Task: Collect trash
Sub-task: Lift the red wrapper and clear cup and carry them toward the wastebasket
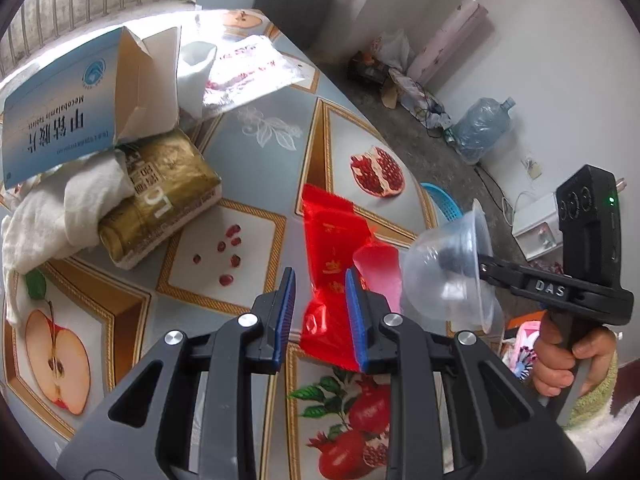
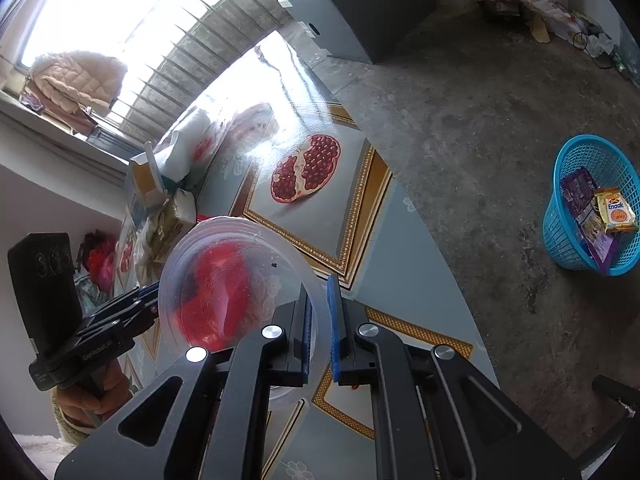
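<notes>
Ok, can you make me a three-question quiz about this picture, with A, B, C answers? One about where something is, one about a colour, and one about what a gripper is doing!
1. Where is the basket?
A. On the table
B. On the floor
C. On the windowsill

2. What colour is the wrapper lying on the table?
A. Red
B. Green
C. Black

3. What is the right hand-held gripper doing?
A. Pinching the rim of the clear cup
B. Hanging open with nothing in it
C. Holding a gold box

Answers:
1 B: the right wrist view shows the basket on the concrete floor, away from the table.
2 A: the wrapper is bright red in front of the left hand-held gripper.
3 A: the cup's rim sits between the closed blue pads.
</notes>
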Available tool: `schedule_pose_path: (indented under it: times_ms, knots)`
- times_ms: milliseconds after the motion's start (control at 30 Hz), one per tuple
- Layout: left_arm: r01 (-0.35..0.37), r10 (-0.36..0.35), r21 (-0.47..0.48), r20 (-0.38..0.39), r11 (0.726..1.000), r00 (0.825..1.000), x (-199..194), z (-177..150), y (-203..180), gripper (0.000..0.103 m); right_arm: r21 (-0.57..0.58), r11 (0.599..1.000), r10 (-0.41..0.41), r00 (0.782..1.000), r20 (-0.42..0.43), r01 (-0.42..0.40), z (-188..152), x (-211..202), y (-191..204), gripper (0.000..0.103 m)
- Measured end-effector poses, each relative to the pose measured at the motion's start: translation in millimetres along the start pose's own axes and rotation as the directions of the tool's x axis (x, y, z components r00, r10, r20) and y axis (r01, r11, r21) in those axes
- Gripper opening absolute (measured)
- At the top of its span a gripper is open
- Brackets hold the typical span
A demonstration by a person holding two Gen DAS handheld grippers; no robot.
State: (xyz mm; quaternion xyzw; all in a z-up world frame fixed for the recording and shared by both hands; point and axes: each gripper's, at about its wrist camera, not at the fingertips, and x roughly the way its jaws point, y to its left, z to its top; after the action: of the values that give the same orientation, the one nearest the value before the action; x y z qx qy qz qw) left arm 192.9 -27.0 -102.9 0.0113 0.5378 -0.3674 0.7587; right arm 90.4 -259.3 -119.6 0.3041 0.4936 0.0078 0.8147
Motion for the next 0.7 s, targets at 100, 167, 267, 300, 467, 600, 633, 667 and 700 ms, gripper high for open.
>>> schedule_pose_path:
  times_ms: [100, 167, 267, 300, 467, 600, 633, 667, 700]
  knots:
    - [-0.006, 0.006, -0.002, -0.013, 1.0, 1.0, 1.0, -4.0, 2.2, 0.026, -0.001, 1.0, 0.005, 1.0, -0.008, -0.005, -1.2, 2.4, -0.5, 0.008]
    - [-0.014, 0.013, -0.013, -0.031, 1.0, 0.999, 2.9, -4.3, 4.3, 0.026, 0.0, 1.0, 0.007, 1.0, -0.012, -0.007, -1.4, 3.9, -0.7, 0.008]
    - [0.008, -0.009, -0.033, -0.035, 0.999, 0.999, -1.3, -9.6, 6.3, 0.026, 0.0, 1.0, 0.008, 1.0, -0.013, -0.008, -1.5, 3.7, -0.6, 0.008]
    - [0.017, -0.018, -0.042, -0.032, 0.999, 0.999, -3.4, -11.3, 7.0, 0.026, 0.002, 1.0, 0.009, 1.0, -0.013, -0.008, -1.6, 3.7, -1.0, 0.008]
    - [0.06, -0.065, -0.082, -0.052, 0.995, 0.997, -4.5, -22.6, 8.0, 0.024, 0.001, 1.0, 0.008, 1.0, -0.012, -0.008, -2.2, 4.1, -0.2, 0.008]
    - [0.068, -0.073, -0.108, -0.039, 0.992, 0.997, -3.3, -26.6, 10.3, 0.018, -0.001, 1.0, 0.009, 1.0, -0.01, -0.009, -2.9, 4.2, 0.2, 0.008]
    - [0.068, -0.072, -0.114, -0.036, 0.991, 0.997, -3.1, -26.2, 11.0, 0.016, -0.001, 1.0, 0.008, 1.0, -0.009, -0.008, -3.1, 4.0, 0.4, 0.008]
    - [0.07, -0.074, -0.121, -0.029, 0.99, 0.997, -3.3, -25.8, 12.0, 0.015, -0.001, 1.0, 0.008, 1.0, -0.009, -0.009, -3.2, 4.1, 0.4, 0.008]
    - [0.071, -0.075, -0.123, -0.021, 0.99, 0.997, -3.6, -25.4, 12.6, 0.013, -0.001, 1.0, 0.008, 1.0, -0.009, -0.008, -3.4, 4.1, 0.4, 0.008]
